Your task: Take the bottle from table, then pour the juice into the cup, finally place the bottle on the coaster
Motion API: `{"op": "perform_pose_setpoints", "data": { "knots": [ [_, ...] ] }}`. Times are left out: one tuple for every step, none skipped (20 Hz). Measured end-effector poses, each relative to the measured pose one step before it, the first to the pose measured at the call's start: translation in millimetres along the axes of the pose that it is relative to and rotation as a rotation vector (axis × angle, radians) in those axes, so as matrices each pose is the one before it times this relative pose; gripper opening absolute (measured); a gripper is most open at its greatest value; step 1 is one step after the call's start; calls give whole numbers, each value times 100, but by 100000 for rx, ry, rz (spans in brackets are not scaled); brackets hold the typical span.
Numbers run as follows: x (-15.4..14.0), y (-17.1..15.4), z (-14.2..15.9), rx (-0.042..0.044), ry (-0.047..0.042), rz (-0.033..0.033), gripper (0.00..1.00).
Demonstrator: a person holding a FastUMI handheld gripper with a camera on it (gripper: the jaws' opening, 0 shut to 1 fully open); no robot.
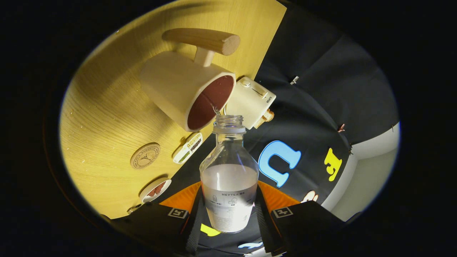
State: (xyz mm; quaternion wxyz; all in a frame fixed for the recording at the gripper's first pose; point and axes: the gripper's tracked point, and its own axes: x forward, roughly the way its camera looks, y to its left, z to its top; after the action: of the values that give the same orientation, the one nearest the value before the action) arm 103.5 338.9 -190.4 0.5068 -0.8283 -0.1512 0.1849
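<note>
The single fisheye camera rode on the gripper (229, 210) and looked forward along its two fingers, which pressed either side of a clear glass bottle (229, 185) close before the lens. The view was rolled far over, so the pale wooden table (103, 107) stood tilted beyond, with the cream wooden-handled cup (178, 85) near.

Cup (189, 91) & white appliance (251, 101) crowd bottle (229, 178) mouth; coaster (145, 156) surroundings prob. clear.
</note>
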Motion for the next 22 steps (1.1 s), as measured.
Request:
{"op": "perform_pose_setpoints", "data": {
  "knots": [
    [51,97,101,-1346,-176,111,70],
    [22,-18,-43,-1223,-160,214,70],
    [26,-6,-23,-1104,-251,-43,70],
    [15,-123,-76,-888,-122,-172,70],
    [222,-68,-59,-868,-298,2,70],
    [78,-73,-43,-1262,-169,-127,70],
    [-91,-98,-47,-1383,-313,-116,70],
    [-89,-225,46,-1515,-436,-788,70],
    [84,-170,67,-1650,-614,-1240,70],
    [-30,-319,31,-2094,-768,-1389,70],
    [-36,-220,110,-1867,-714,-1140,70],
    [-65,-319,-39,-1259,-651,-752,70],
    [107,-421,140,-1013,-434,-243,70],
    [111,-249,48,-1467,-540,-342,70],
    [96,-268,34,-2134,-518,-1187,70],
    [-16,-317,-22,-2112,-482,-1031,70],
    [31,-65,11,-1274,-729,-559,70],
    [43,-29,-42,-809,-490,-278,70],
    [-9,-109,69,-837,-450,-461,70],
    [68,-166,-8,-1195,-364,-731,70],
    [-145,-267,124,-1611,-642,-802,70],
    [-41,-312,-16,-1963,-823,-1215,70]
  ]
}}
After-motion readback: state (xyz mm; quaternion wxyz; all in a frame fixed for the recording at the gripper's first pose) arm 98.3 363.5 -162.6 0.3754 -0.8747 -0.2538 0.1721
